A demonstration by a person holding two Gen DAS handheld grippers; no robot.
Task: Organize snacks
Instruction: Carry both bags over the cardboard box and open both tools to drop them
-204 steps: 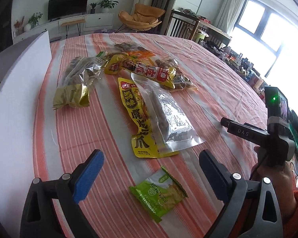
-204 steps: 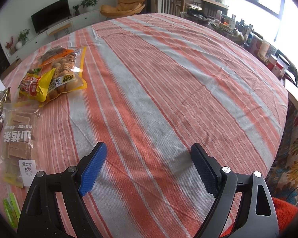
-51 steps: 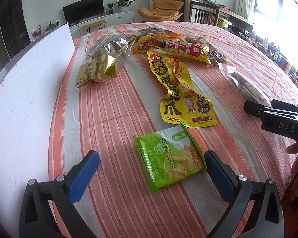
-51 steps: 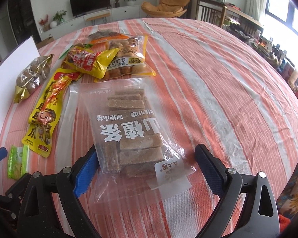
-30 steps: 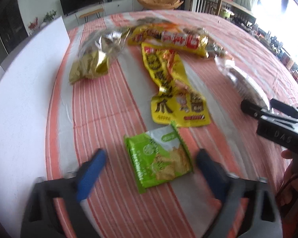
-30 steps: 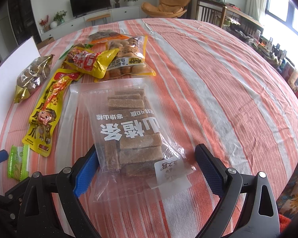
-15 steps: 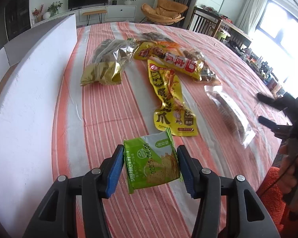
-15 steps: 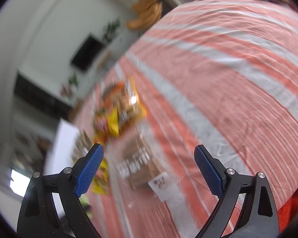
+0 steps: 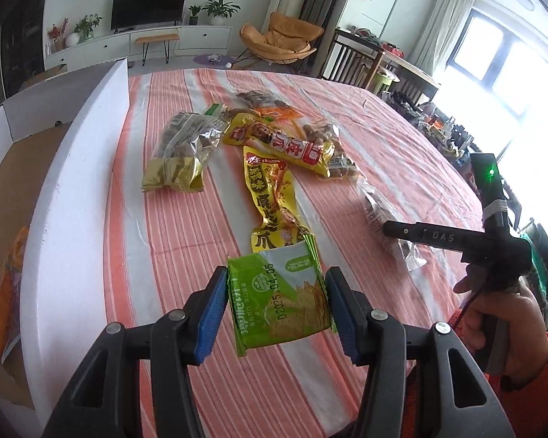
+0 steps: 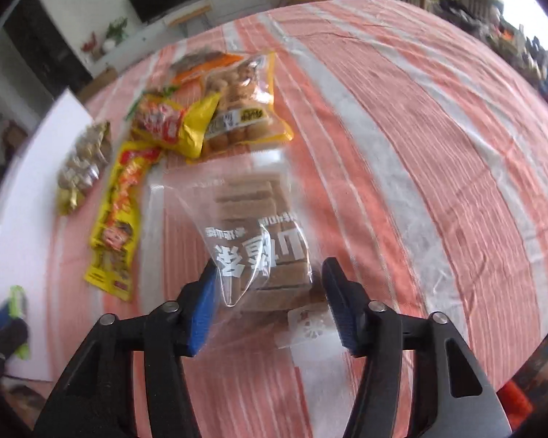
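Since a second ago, the green cracker packet point(image 9: 279, 301) has been lifted off the counter point(image 9: 383, 153) and the clear bag of brown bars point(image 10: 259, 241) has been gathered between blue pads that stood wide apart before. The counter, covered in an orange and white striped cloth, fills most of both views. A white foam board point(image 9: 73, 197) is seen along the left of the left wrist view. A heap of snack packs lies at centre: a gold foil bag point(image 9: 181, 153), a long yellow packet point(image 9: 274, 204) and a yellow and red packet point(image 9: 285, 144). The left tool point(image 9: 276, 310), at bottom centre, is clamped on the green cracker packet, which is held clear of the cloth. In the right wrist view, the right tool point(image 10: 268, 308) is closing, with the crumpled clear bag between its pads at lower centre; only the left pad is seen touching it. The picture there is blurred.
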